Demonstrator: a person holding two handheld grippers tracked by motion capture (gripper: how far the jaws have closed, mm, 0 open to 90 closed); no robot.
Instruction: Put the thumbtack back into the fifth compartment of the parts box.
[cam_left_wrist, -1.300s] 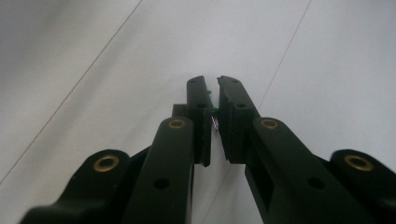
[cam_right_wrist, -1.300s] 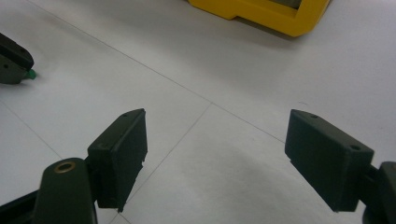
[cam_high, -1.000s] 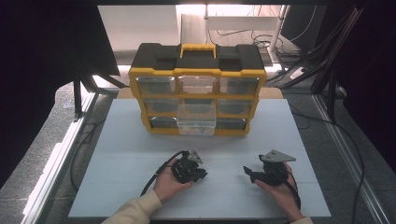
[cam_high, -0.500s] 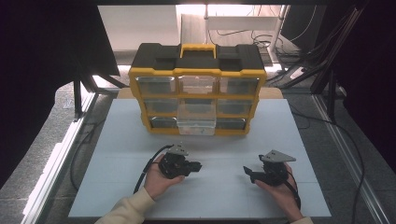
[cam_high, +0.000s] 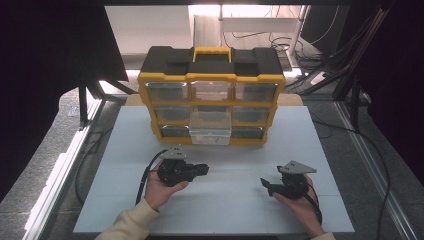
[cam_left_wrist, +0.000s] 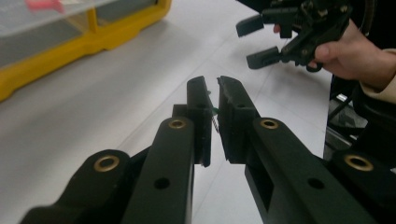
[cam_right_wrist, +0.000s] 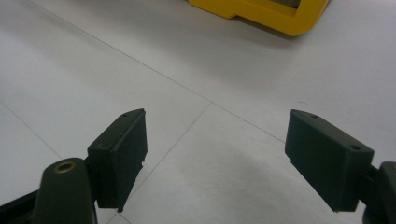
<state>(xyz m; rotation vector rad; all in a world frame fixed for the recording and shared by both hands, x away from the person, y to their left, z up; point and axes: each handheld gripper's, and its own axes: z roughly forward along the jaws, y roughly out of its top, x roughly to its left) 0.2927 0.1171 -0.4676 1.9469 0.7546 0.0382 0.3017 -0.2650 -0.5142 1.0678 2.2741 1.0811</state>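
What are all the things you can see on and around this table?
Drawer organizer: one, yellow and black with clear drawers, back middle of the table.
Pulled-out drawer: one, clear, bottom middle of the organizer.
Table: one, white, centre.
Cables: several, dark, behind the table.
Left gripper: one, black, jaws shut with a small green-tipped bit between them, in the left hand.
Right gripper: one, black, jaws open and empty, in the right hand.

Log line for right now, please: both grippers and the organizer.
left gripper: shut, empty | right gripper: open, empty | organizer: bottom middle drawer pulled out
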